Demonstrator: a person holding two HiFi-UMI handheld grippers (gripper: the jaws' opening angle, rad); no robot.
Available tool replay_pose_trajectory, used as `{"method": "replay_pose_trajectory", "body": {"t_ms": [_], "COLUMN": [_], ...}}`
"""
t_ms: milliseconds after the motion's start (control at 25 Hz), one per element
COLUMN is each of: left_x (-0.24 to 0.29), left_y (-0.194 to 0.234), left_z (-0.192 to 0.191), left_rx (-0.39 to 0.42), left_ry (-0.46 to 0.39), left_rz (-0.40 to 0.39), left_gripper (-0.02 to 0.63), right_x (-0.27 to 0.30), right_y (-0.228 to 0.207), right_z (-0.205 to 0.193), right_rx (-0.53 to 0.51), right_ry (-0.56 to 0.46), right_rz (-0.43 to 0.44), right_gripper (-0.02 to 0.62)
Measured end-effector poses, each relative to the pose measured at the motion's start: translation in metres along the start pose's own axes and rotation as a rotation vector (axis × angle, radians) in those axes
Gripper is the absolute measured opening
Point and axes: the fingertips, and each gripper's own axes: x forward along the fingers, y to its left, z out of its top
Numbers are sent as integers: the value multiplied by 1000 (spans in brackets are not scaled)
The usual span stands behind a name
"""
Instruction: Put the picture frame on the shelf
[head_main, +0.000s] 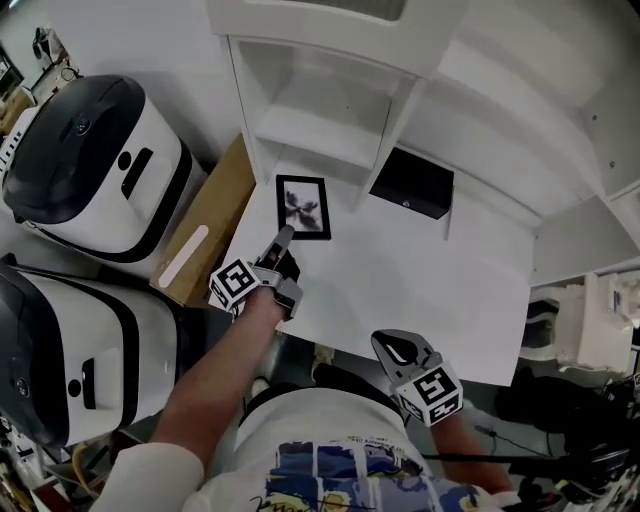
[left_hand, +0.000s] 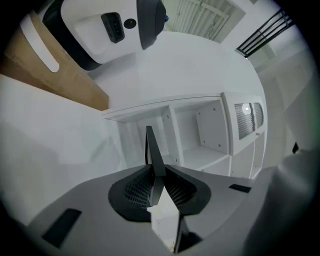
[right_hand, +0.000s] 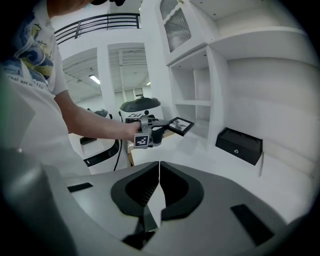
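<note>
White surfaces fill the scene: a matt white counter (head_main: 440, 290) and, beyond the jaws, a white shelf (head_main: 320, 125) with square, open compartments. We hold the picture frame (head_main: 303, 207) in our left gripper (head_main: 282, 242), whose jaws are clamped on its near edge. The frame is lifted off the counter, sticks out straight ahead of these jaws, and hangs before the lowest compartment. Our right gripper (head_main: 392, 348) hangs low with its jaws pressed together on nothing. A black box (head_main: 411, 183) lies on the counter well ahead of them.

The frame is thin, stiff and rectangular, with a smooth black border around a pale print with a dark shape. We judge it light, but perhaps glazed, so fragile and a little slippery. A hold on the border, not on the pane, seems safest to us, and also a gentle setting down.
</note>
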Motion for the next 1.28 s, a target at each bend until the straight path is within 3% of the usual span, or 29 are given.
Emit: {"method": "replay_pose_trajectory", "body": {"t_ms": [560,1040,1280], "left_x": [127,167,177], "left_y": [68,99,111], "left_z": [30,36,35], "left_rx": [47,80,184], "left_ry": [-27,-4,53], "left_rz": [103,175,246], "left_gripper": [77,77,78], "right_x": [-13,-6,0], "right_y": [-88,-110,-122], "right_z": [-17,-20,-21], "right_rx": [57,87,100], "right_ry": [60,91,102], "right_rz": [-33,-24,-19], "right_gripper": [28,28,28]}}
